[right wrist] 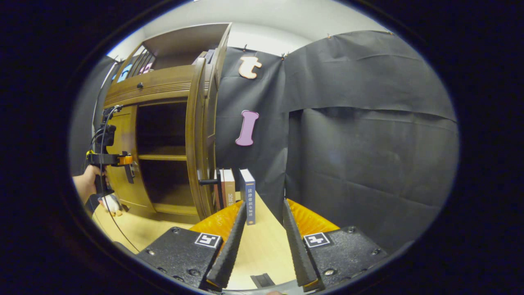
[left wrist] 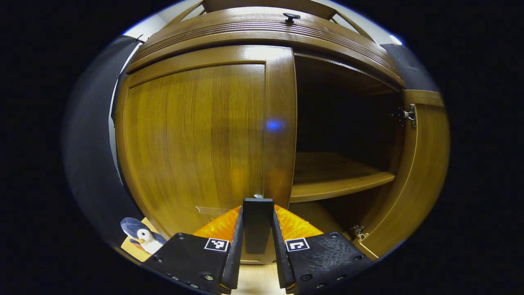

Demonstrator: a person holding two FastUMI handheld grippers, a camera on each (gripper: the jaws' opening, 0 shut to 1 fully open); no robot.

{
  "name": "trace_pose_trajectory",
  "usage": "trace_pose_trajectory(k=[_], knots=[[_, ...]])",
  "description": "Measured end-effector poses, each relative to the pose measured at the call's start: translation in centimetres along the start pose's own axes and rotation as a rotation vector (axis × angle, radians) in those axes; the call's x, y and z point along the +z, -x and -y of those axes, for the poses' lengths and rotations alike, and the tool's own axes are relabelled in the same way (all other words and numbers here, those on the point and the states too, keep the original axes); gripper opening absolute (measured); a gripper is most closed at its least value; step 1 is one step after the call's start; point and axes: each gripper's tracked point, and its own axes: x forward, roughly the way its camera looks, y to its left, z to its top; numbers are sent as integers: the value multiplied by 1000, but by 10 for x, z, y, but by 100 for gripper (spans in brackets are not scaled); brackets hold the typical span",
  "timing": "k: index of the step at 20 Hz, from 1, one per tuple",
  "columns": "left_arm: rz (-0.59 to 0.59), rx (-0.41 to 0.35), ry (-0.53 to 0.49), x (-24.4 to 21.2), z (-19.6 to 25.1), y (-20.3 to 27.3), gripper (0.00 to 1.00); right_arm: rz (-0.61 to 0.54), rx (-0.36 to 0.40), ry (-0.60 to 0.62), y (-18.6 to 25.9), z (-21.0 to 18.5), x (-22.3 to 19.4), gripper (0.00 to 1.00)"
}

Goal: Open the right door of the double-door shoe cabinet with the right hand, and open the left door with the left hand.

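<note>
1. Risk, slip: left gripper (left wrist: pixel 258 223) has its jaws pressed from both sides on the dark handle (left wrist: pixel 258 225) of the left door (left wrist: pixel 196 135), low centre of the left gripper view. The handle is a narrow upright bar; a pull off to one side, rather than along the door's swing, could likely let it slide out of the jaws.
2. Risk, hinge strain: the left door hinges at its far left edge. A straight pull that ignores that arc could twist the handle or drag the shoe cabinet (left wrist: pixel 262 30) on the table (right wrist: pixel 262 246).
3. Risk, collision: a penguin toy (left wrist: pixel 141 237) lies at lower left of the left gripper view, just beside the door's foot; a swinging door could likely knock it.
4. Position, left door: shut, filling the left and centre of the left gripper view, its handle between the jaws and touching both.
5. Position, right door (left wrist: pixel 421 172): swung open at right of the left gripper view, shelf (left wrist: pixel 339 180) exposed in the dark interior.
6. Right gripper (right wrist: pixel 264 241): jaws apart, holding nothing, at bottom centre of the right gripper view. The open right door stands edge-on at centre left, well apart from them, with books (right wrist: pixel 247 196) just beside it.
</note>
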Motion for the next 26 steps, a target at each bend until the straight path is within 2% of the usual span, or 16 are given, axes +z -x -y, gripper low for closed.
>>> trace_pose_trajectory(k=[4, 5, 6, 7, 11, 13, 15, 16, 17, 23, 26], knots=[[-9, -28, 26, -2, 1, -3, 36, -11, -11, 14, 3, 0, -4, 62], [-4, -30, 28, -1, 2, -4, 46, -13, -13, 16, 5, -2, -4, 62], [-7, -31, 24, -3, 0, -4, 24, -15, -15, 16, 6, -1, -5, 63], [-2, -30, 16, -2, 0, -6, 32, -16, -13, 15, 7, -3, -4, 62], [-10, -15, 10, -2, -2, -4, 32, -11, 2, 17, 9, -12, -4, 62], [-17, -17, 12, -2, -3, -1, 24, -19, 9, 11, 10, -16, -7, 61], [-17, -17, 20, -3, -2, 1, 24, -20, 16, 4, 11, -21, -9, 62], [-15, -15, 23, -3, -2, 6, 33, -20, 19, 4, 12, -23, -9, 62], [-7, -13, 24, -5, -2, 13, 24, -22, 19, 7, 12, -24, -12, 62], [-19, -56, 17, -13, -9, 49, 24, -42, 74, 9, 17, -40, -21, 62], [-19, -52, -2, -16, -15, 66, 25, -37, 101, 18, 16, -54, -18, 62]])
